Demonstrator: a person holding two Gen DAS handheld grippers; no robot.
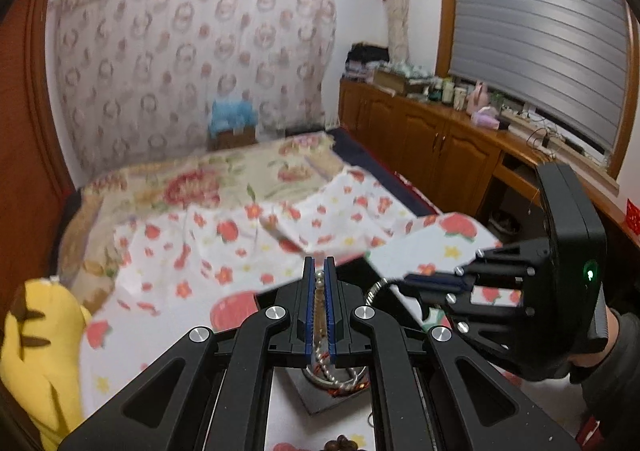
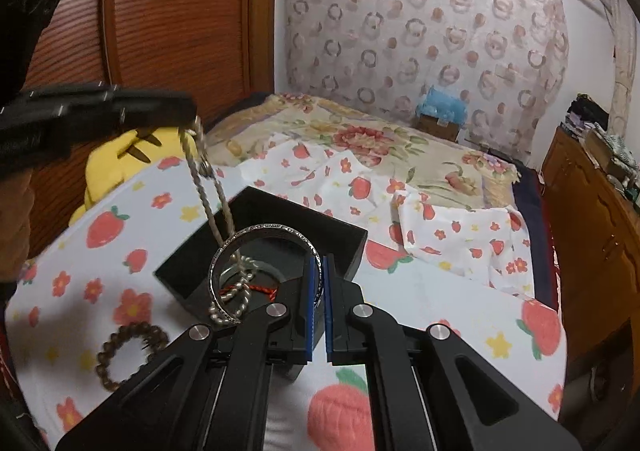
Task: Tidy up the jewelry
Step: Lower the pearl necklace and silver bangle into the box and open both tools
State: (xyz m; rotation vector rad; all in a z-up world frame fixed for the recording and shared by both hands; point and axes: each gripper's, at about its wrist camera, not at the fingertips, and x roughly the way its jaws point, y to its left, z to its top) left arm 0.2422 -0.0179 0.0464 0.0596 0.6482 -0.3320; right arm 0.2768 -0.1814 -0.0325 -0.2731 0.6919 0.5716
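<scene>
My left gripper [image 1: 319, 263] is shut on a pearl necklace [image 1: 319, 315]; in the right wrist view it [image 2: 192, 109] holds the necklace [image 2: 208, 187] up so it hangs into a black jewelry box [image 2: 340, 235]. My right gripper [image 2: 319, 263] is shut on a silver bangle [image 2: 264, 229] held over the box; it also shows in the left wrist view [image 1: 408, 279] with the bangle [image 1: 376, 289]. A red cord [image 2: 256, 290] lies in the box. A brown bead bracelet [image 2: 128, 351] lies on the cloth left of the box.
The box stands on a strawberry-print cloth [image 2: 460, 311] over a raised surface beside a bed [image 2: 360, 139]. A yellow plush toy [image 1: 40, 351] sits at the left. Wooden cabinets [image 1: 440, 143] line the right wall.
</scene>
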